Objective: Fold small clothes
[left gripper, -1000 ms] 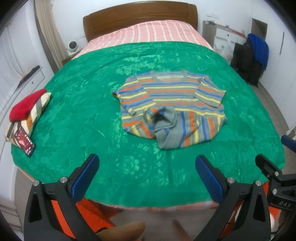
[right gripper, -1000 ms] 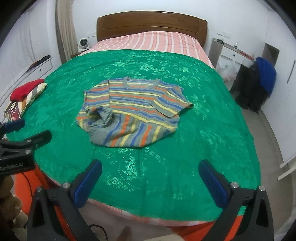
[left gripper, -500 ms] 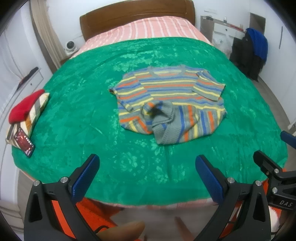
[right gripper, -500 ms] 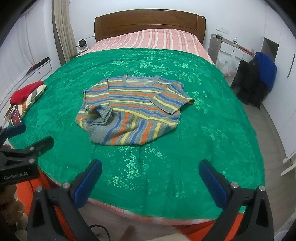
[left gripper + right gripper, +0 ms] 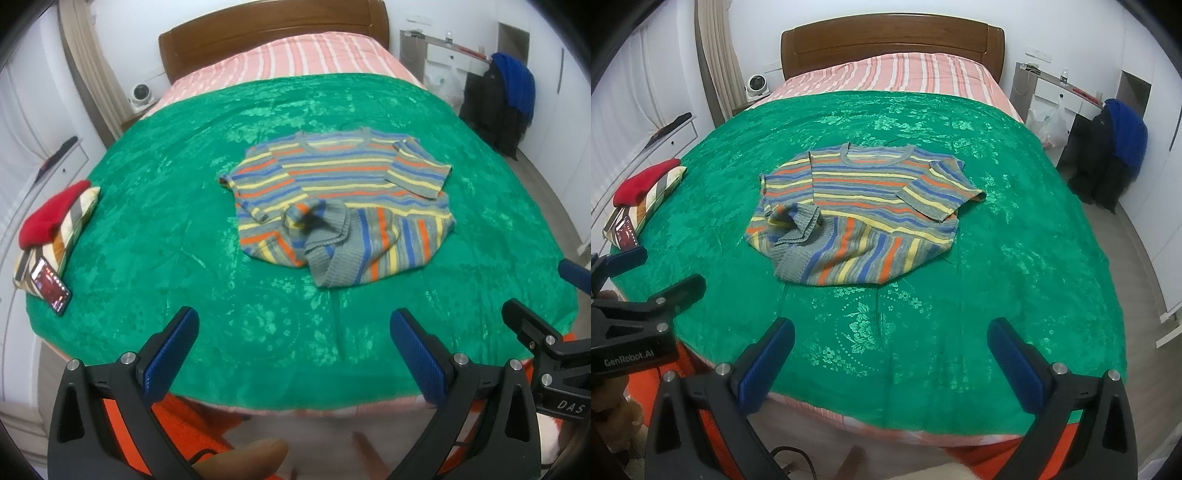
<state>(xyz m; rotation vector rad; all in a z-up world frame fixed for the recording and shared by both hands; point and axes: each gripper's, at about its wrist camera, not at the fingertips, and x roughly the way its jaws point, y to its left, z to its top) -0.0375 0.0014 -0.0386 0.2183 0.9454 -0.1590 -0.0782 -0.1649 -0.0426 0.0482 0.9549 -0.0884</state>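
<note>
A small striped sweater (image 5: 343, 199) (image 5: 864, 214), grey with orange, blue and yellow bands, lies on the green bedspread (image 5: 184, 229) (image 5: 1015, 258) in the middle of the bed. Its hem is folded up over the body, one sleeve lies across the chest, and a bunched sleeve cuff sits at the lower left. My left gripper (image 5: 293, 350) hangs open over the bed's near edge, well short of the sweater. My right gripper (image 5: 891, 360) is open too, at the near edge, holding nothing. Each gripper shows at the side of the other's view.
A red and striped folded pile (image 5: 55, 225) with a phone (image 5: 50, 288) lies at the bed's left edge. A wooden headboard (image 5: 890, 40) is at the far end. Dark and blue clothes (image 5: 1115, 147) hang at the right by a white desk (image 5: 1056, 96).
Both grippers have moved forward a little toward the bed, so the sweater looks slightly nearer. The sweater itself has not moved, and both grippers stay open.
</note>
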